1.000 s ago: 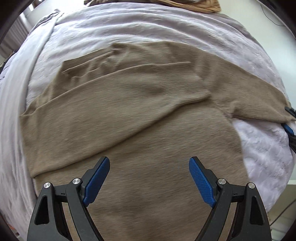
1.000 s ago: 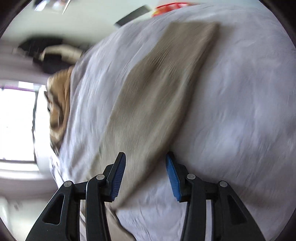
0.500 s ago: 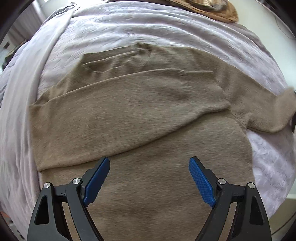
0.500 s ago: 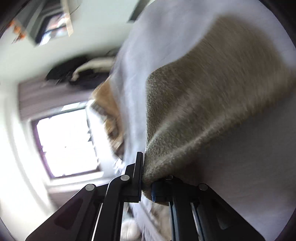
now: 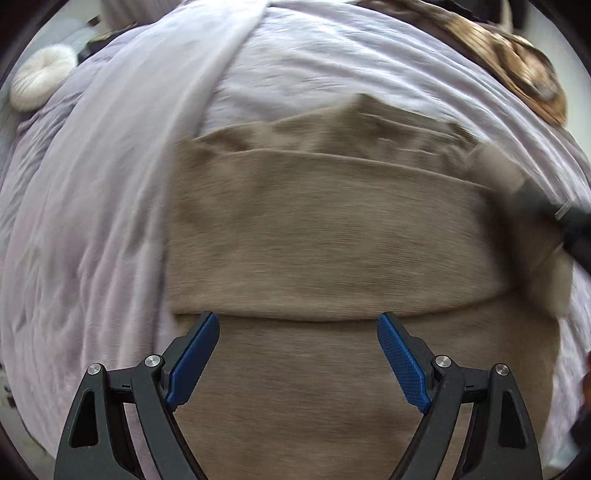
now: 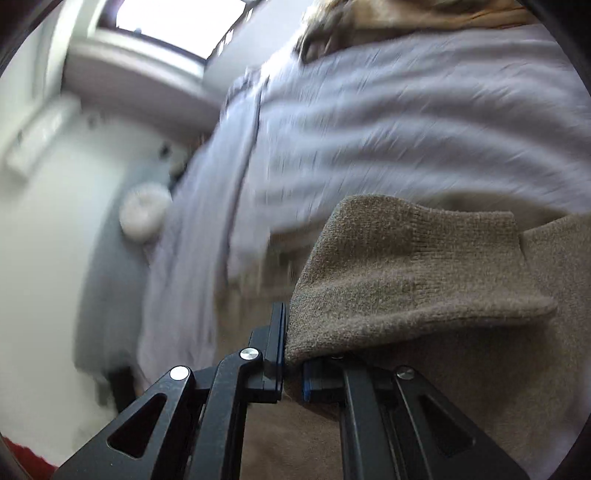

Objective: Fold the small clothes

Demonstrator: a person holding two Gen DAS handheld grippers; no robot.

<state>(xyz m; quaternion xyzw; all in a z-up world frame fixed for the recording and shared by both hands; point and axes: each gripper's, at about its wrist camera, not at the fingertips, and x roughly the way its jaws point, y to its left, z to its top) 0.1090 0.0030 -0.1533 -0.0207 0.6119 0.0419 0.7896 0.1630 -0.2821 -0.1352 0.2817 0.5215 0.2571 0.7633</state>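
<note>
Here, tan sweater on lilac bedspread, right hand-held gripper clamping its sleeve, left hand-held gripper agape above.

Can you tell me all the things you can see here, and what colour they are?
sweater: one, tan-brown knit, spread on the bed, one sleeve folded across it.
sleeve cuff: one, tan-brown, pinched in the right gripper, lifted over the sweater.
bed cover: one, pale lilac, wrinkled, under the sweater.
round cushion: one, white and fluffy, far left past the bed.
striped cloth: one, brown and tan, at the bed's far right edge.
window: one, bright, top left in the right wrist view.
left gripper: one, black with blue pads, open, above the sweater.
right gripper: one, black, shut on the sleeve cuff.
</note>
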